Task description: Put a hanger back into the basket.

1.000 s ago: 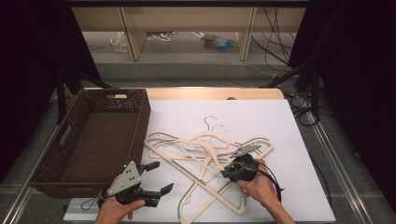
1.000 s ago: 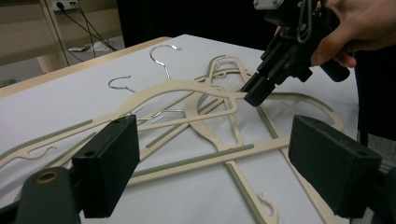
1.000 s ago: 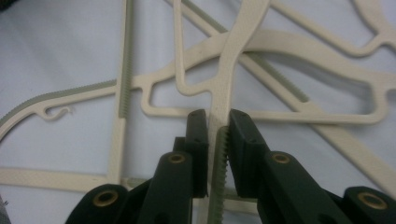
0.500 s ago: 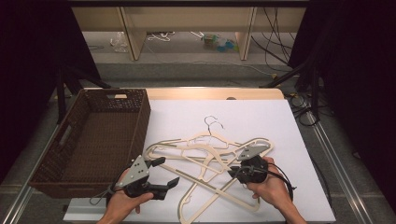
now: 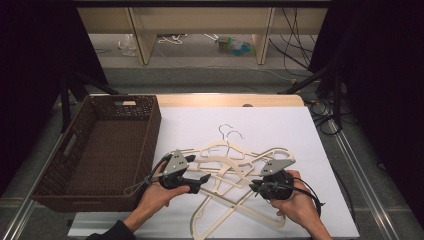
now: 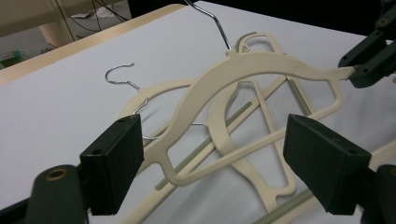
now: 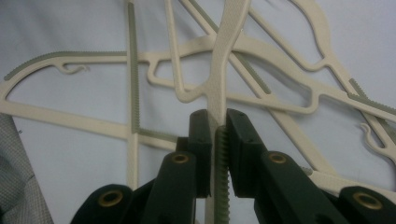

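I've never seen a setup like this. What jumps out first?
A tangled pile of cream hangers on the white table, near its front edge. The right gripper is clamped on one hanger's end, lifting it, while the left gripper reaches in with its jaws wide apart. A brown wicker basket sits at the left.

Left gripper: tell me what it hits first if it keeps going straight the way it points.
Probably the raised hanger that the right gripper clamps; its lower corner lies between the open left gripper jaws, though depth is unclear.
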Demonstrator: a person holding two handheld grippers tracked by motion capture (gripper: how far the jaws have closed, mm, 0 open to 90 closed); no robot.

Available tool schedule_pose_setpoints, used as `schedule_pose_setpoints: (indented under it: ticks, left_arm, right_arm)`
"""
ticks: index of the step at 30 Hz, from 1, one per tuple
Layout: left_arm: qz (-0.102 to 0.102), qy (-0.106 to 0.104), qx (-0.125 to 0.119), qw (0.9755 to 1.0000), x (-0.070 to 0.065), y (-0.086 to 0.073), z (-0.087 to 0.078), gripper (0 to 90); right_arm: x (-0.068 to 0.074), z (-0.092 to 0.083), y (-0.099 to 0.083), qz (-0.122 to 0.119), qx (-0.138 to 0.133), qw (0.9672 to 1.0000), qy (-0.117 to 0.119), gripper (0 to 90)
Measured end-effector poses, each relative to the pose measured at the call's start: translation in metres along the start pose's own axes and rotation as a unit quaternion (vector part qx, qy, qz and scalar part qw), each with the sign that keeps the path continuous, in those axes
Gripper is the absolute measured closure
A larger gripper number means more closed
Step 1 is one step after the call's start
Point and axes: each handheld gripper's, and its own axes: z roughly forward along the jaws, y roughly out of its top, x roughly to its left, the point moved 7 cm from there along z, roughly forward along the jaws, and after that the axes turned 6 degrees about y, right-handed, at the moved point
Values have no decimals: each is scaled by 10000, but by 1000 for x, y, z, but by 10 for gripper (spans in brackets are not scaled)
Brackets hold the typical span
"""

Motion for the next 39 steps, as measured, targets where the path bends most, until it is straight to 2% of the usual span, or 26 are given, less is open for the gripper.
schedule_pose_setpoints:
  ticks: [2, 3, 8, 10, 11, 12, 13, 14, 15, 18, 20, 21, 22, 23, 25, 26, 27, 28, 29, 30, 31, 34, 35, 38, 39]
  left_arm:
    - [1, -41, 40, 10000, 0, 2, 5, 203]
    - [107, -166, 101, 9998, -3, 4, 12, 203]
    - [210, -193, 185, 9994, -5, 8, 22, 205]
    - [214, -213, 199, 9993, -5, 10, 23, 207]
    - [231, -260, 135, 9993, -6, 12, 24, 207]
    - [193, -297, 172, 9992, -6, 13, 25, 211]
    - [172, -417, 133, 9989, -7, 15, 27, 214]
    - [172, -417, 133, 9989, -7, 15, 27, 219]
    - [245, -564, 160, 9980, -9, 17, 31, 227]
    - [292, -687, 213, 9970, -13, 19, 34, 246]
    - [295, -869, 193, 9956, -18, 24, 38, 267]
    - [362, -1043, 248, 9936, -22, 27, 40, 277]
    - [362, -1043, 248, 9936, -22, 27, 40, 288]
    - [399, -1215, 271, 9914, -28, 29, 43, 306]
    - [379, -1387, 289, 9892, -32, 32, 45, 341]
    - [379, -1387, 289, 9892, -32, 32, 45, 356]
    - [436, -1489, 278, 9875, -34, 34, 46, 366]
    - [436, -1489, 278, 9875, -34, 34, 46, 389]
    - [542, -1474, 271, 9872, -34, 34, 46, 419]
    - [542, -1474, 271, 9872, -34, 34, 46, 429]
    - [515, -1634, 310, 9847, -34, 35, 46, 438]
    - [547, -1679, 311, 9838, -35, 35, 46, 484]
    - [544, -1760, 306, 9824, -35, 35, 46, 495]
    - [506, -1806, 337, 9817, -34, 35, 46, 542]
    - [537, -1867, 347, 9803, -33, 35, 46, 551]
  right_arm:
    - [1, -4, -2, 14, 84, 10000, 33, 817]
    - [1, -6, -2, -36, 50, 10000, 13, 817]
    - [2, -11, -3, -93, 41, 9999, -22, 818]
    - [3, -14, -3, -148, -47, 9999, -75, 818]
    - [4, -15, -3, -173, -49, 9998, -72, 818]
    - [5, -18, -3, -234, -59, 9997, -85, 819]
    - [6, -19, -4, -235, -46, 9997, -76, 818]
    - [6, -19, -4, -235, -46, 9997, -76, 818]
    - [6, -22, -5, -290, -67, 9995, -91, 819]
    - [7, -24, -6, -285, -63, 9995, -106, 819]
    - [8, -27, -9, -331, -71, 9994, -109, 819]
    - [8, -28, -10, -331, -88, 9994, -106, 819]
    - [9, -29, -11, -333, -83, 9994, -87, 819]
    - [9, -30, -12, -358, -67, 9993, -75, 819]
    - [10, -32, -13, -367, -96, 9992, -84, 819]
    - [10, -32, -13, -367, -96, 9992, -84, 819]
    - [10, -34, -14, -393, -112, 9991, -86, 819]
    - [10, -34, -15, -404, -112, 9991, -75, 820]
    - [10, -36, -16, -415, -110, 9990, -74, 820]
    - [10, -36, -16, -415, -110, 9990, -74, 820]
    - [10, -37, -17, -448, -144, 9989, -52, 820]
    - [10, -40, -20, -483, -97, 9988, -22, 820]
    - [10, -39, -20, -505, -143, 9986, -25, 820]
    - [10, -41, -22, -542, -138, 9984, 31, 820]
    - [10, -41, -22, -557, -147, 9983, 43, 820]
